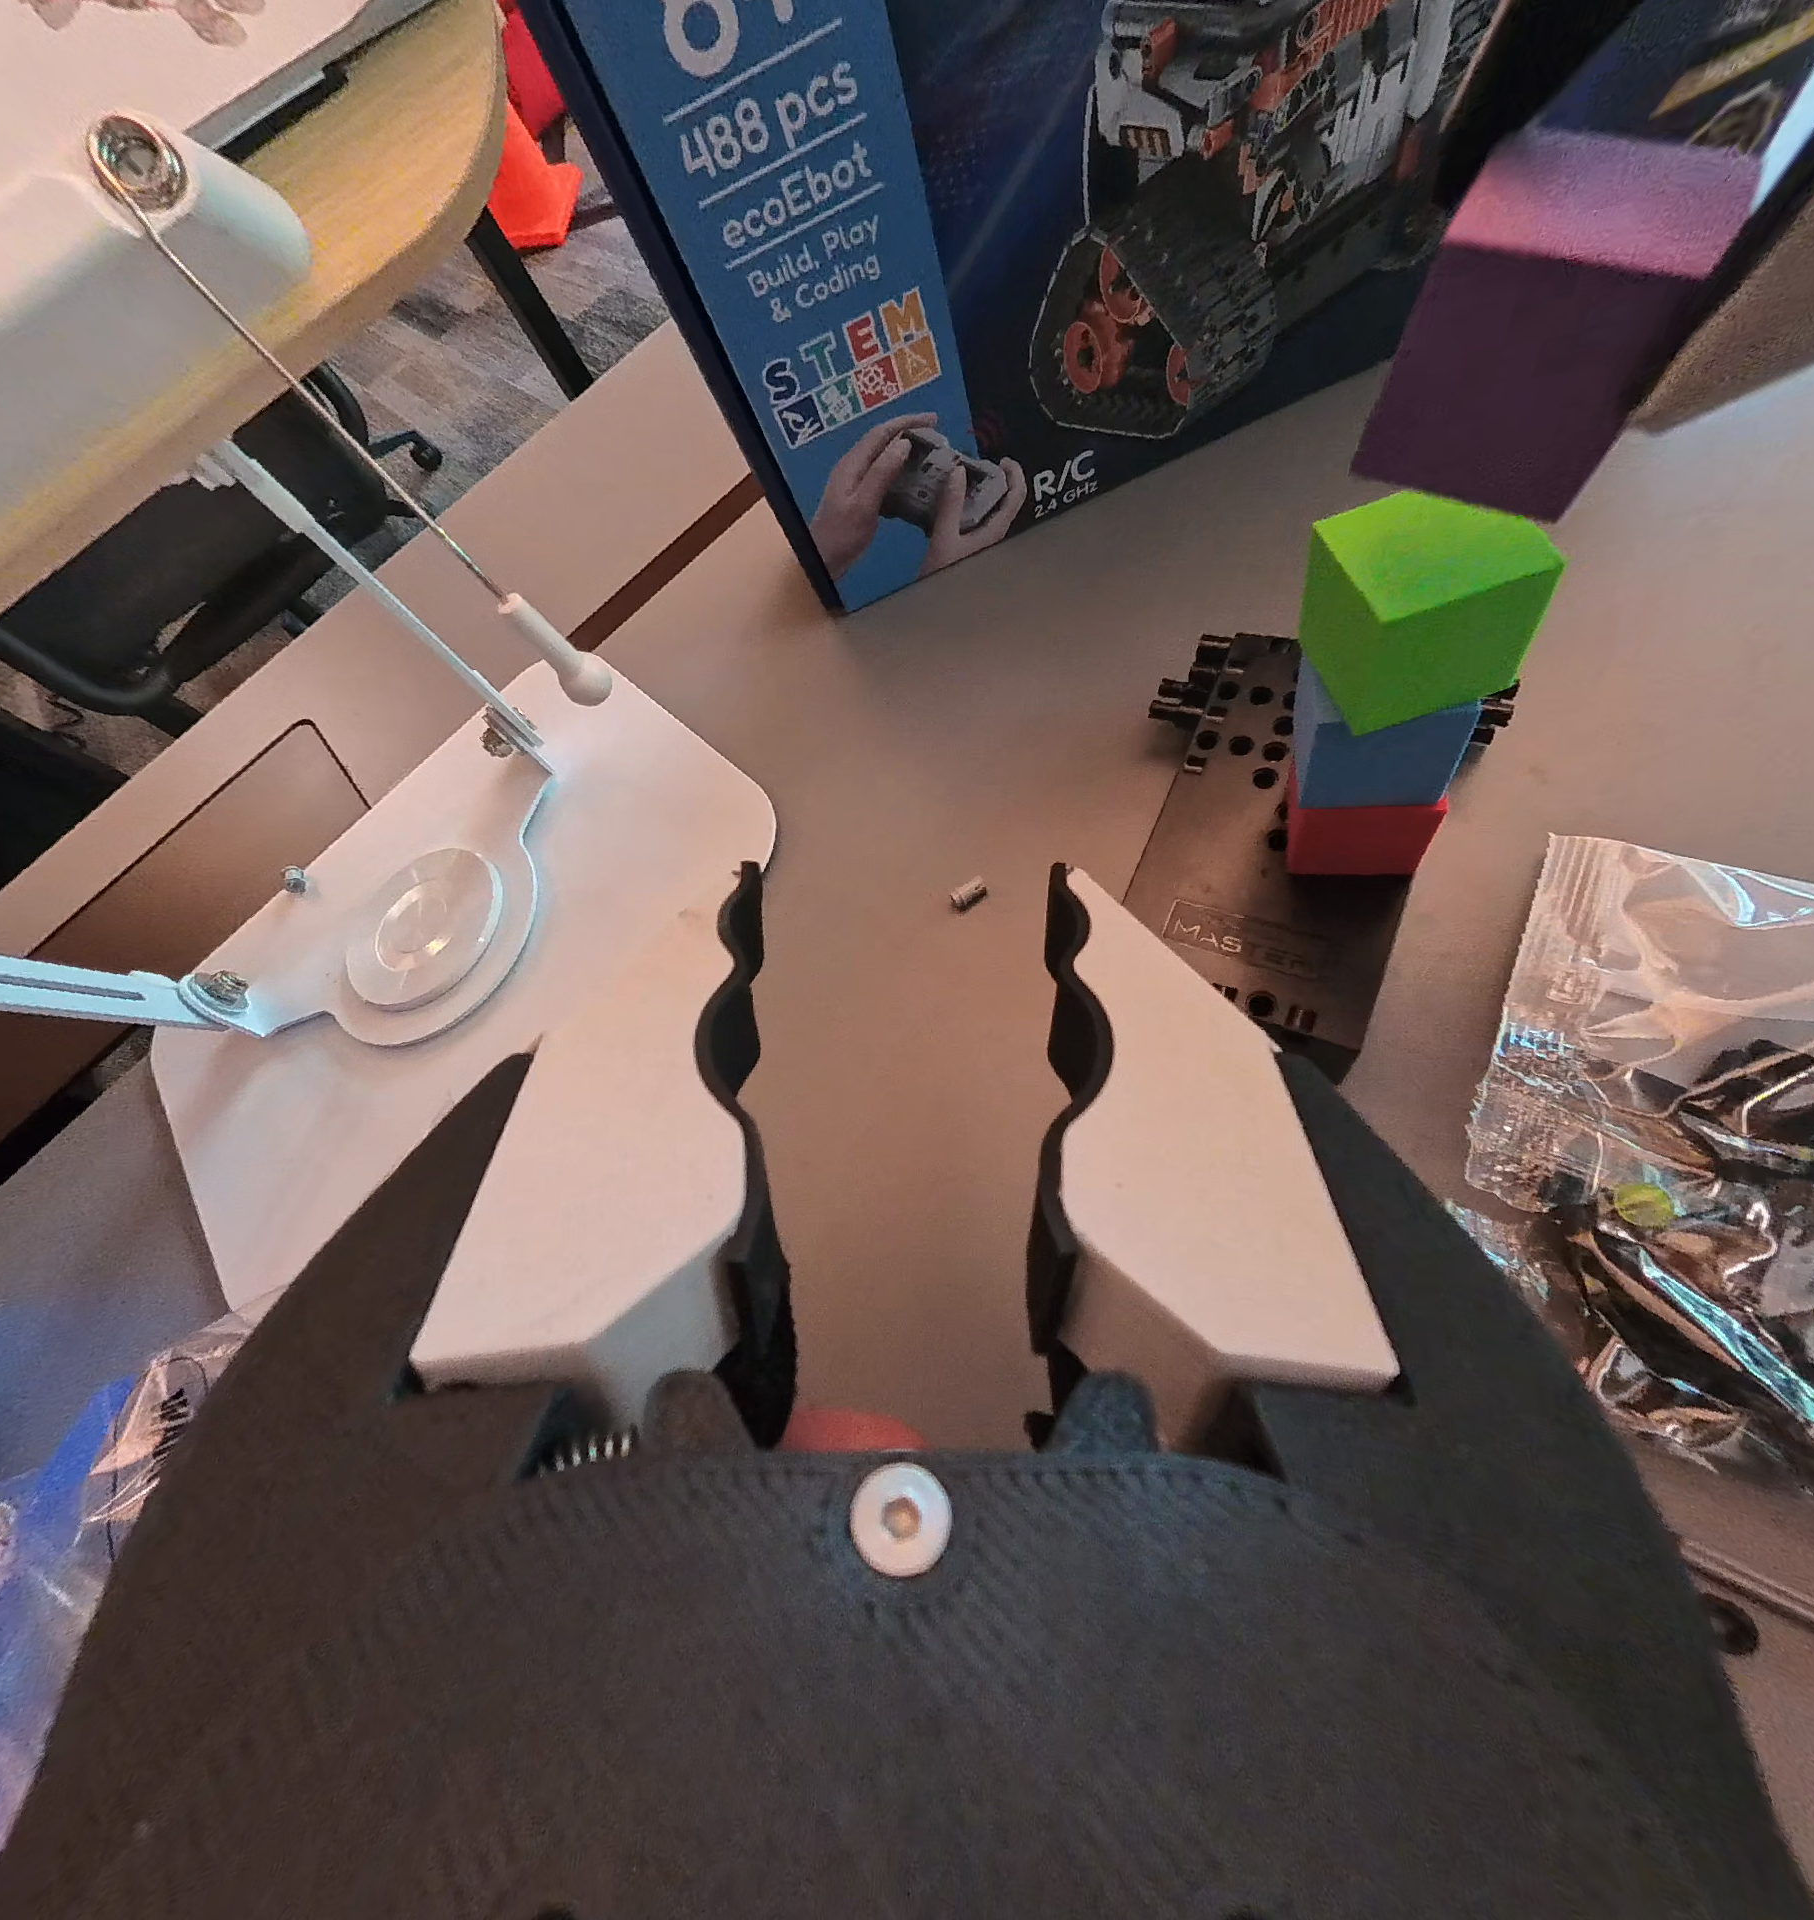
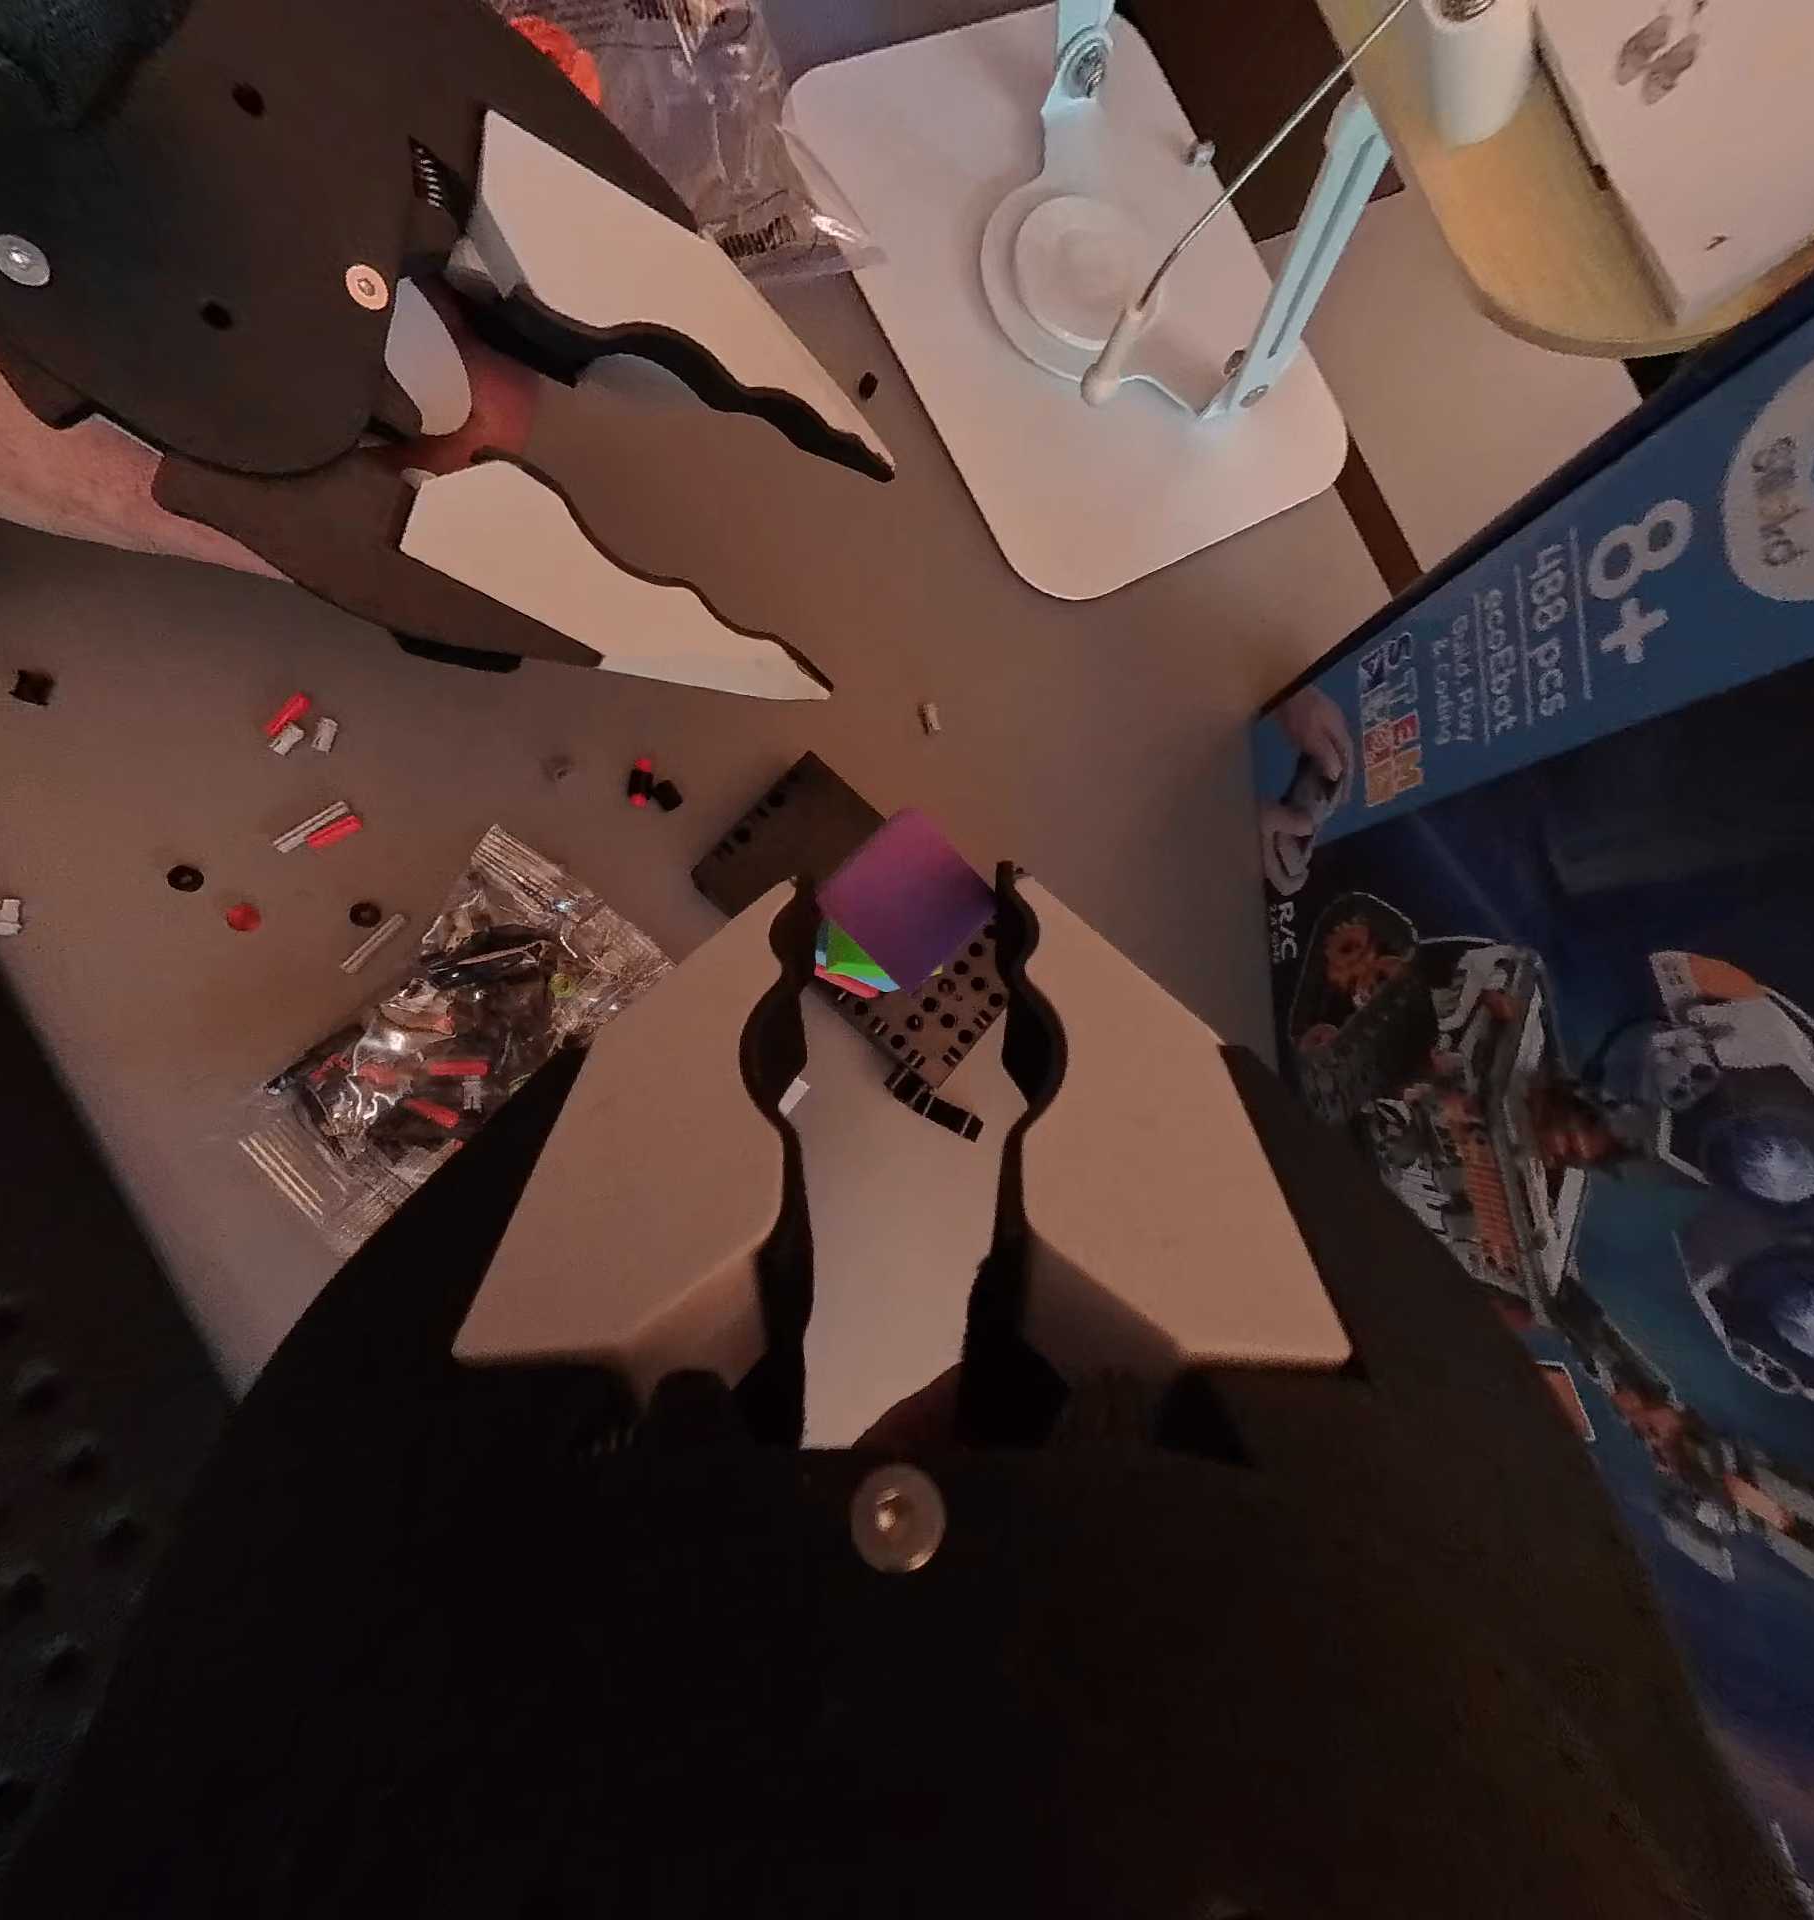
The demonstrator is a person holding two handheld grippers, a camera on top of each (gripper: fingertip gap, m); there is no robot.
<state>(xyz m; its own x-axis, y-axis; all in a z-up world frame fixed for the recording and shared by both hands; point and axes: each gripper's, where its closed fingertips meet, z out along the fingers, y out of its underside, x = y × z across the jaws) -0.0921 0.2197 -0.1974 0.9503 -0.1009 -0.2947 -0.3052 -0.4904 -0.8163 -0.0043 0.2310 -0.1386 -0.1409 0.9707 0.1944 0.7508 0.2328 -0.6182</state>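
Well left of the block stack, a white stand base (image 1: 622, 790) lies on the table (image 1: 903, 675). Nearer the stack, the left claw (image 1: 905, 883) is spread wide and holds nothing, with a small grey peg (image 1: 968, 894) just past its tips. A blue toy box (image 1: 778, 312) stands behind the stack. The stack sits on a black perforated plate (image 1: 1267, 935): red block (image 1: 1365, 836), then blue block (image 1: 1381, 758), then green block (image 1: 1422, 603), which is twisted askew. Just above the stack, the right claw (image 2: 903, 881) pinches a purple block (image 1: 1547, 312) between its tips. The block is tilted and appears just clear of the green one. A clear bag of parts (image 1: 1692, 1091) lies right of the stack.
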